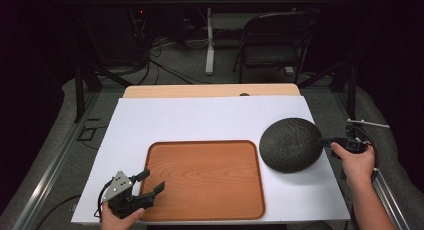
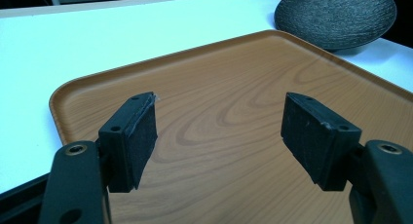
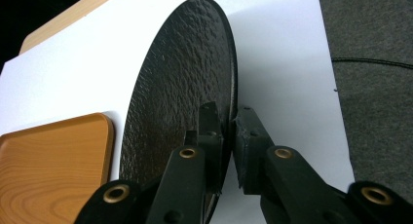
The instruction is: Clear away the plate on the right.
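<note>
- Nearest to the high camera, I had the left gripper at the near left corner of the bench, held in the left hand.
- I kept its jaws spread wide with nothing between them; in the left gripper view the two pads stood over the wooden tray without touching it.
- That tray lay flat on the white sheet covering the bench, near the front edge.
- I held the right gripper in the right hand at the right side of the bench.
- Its jaws were clamped on the rim of the dark textured plate; in the right gripper view one pad sat on each face of the plate's edge.
- I saw the plate tilted, with its gripped right edge raised off the sheet, just beside the tray's right far corner.
- Beyond the bench, a folding chair stood on the floor.
</note>
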A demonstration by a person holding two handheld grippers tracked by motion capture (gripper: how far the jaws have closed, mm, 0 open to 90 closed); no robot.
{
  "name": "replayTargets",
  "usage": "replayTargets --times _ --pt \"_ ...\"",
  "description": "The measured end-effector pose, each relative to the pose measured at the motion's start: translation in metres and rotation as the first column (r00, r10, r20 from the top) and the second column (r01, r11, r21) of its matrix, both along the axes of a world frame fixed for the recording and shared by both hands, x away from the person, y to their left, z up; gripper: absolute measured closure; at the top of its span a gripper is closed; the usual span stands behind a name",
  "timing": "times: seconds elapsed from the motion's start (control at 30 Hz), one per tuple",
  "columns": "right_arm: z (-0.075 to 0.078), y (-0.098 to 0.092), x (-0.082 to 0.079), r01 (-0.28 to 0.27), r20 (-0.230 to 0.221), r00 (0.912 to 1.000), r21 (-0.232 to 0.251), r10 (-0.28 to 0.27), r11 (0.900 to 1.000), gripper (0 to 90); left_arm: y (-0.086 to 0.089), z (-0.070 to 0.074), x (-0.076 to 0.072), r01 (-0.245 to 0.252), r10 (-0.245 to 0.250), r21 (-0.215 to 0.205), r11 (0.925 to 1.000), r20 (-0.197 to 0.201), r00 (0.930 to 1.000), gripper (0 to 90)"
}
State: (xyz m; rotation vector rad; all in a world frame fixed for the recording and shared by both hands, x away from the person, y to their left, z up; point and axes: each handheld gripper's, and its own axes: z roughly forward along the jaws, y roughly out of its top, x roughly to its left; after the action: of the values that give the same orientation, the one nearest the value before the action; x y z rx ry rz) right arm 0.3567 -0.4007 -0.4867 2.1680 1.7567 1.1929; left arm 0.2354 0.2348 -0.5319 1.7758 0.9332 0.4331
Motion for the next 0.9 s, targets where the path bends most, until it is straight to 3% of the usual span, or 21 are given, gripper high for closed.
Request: replayTargets --times 0.23,0.53,0.7,0.9 --pt "0.01 0.005 0.003 -0.015 0.004 0.9999 -0.007 0.015 1.0 84.7 0.0 0.0 0.0 0.0 0.0 0.005 1.0 -0.002 1.0 29.1" --pt "0.034 0.022 0.009 -0.06 0.021 0.9978 -0.1 0.063 0.993 85.5 0.0 0.0 0.0 0.003 -0.003 -0.003 1.0 -0.002 1.0 29.2" --pt "0.049 0.036 0.017 -0.096 0.022 0.9946 -0.166 0.101 0.981 86.1 0.0 0.0 0.0 0.006 -0.006 0.006 1.0 -0.005 1.0 29.2" --pt "0.06 0.048 0.024 -0.122 0.027 0.9911 -0.208 0.13 0.97 87.2 0.0 0.0 0.001 0.009 -0.009 0.003 1.0 -0.005 0.9999 29.2"
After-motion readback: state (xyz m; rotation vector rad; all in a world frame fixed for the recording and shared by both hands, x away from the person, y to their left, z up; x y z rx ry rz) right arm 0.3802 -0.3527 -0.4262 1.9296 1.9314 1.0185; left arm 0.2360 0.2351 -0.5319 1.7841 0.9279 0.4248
